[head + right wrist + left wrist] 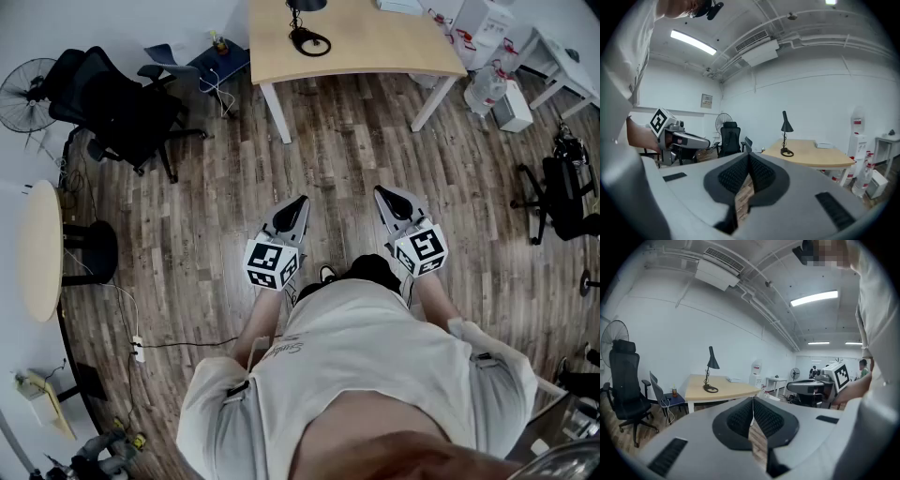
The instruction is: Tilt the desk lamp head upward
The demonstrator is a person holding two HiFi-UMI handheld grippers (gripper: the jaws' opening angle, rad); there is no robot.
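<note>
A black desk lamp (308, 37) with a round base and a cone head stands on the light wooden desk (375, 42) at the far side of the room. It also shows far off as the lamp (711, 364) in the left gripper view and the lamp (786, 125) in the right gripper view, head pointing down. My left gripper (298, 202) and right gripper (382, 193) are held side by side in front of the person's body, well short of the desk. Both are shut with nothing between the fingertips, as seen at the left gripper (753, 401) and the right gripper (749, 157).
A black office chair (112, 98) and a floor fan (23, 94) stand at the left, with a round table (42, 248) nearer. A small blue side table (220, 61) sits by the desk. Boxes and water bottles (483, 56) crowd the far right. Another black chair (562, 192) stands right.
</note>
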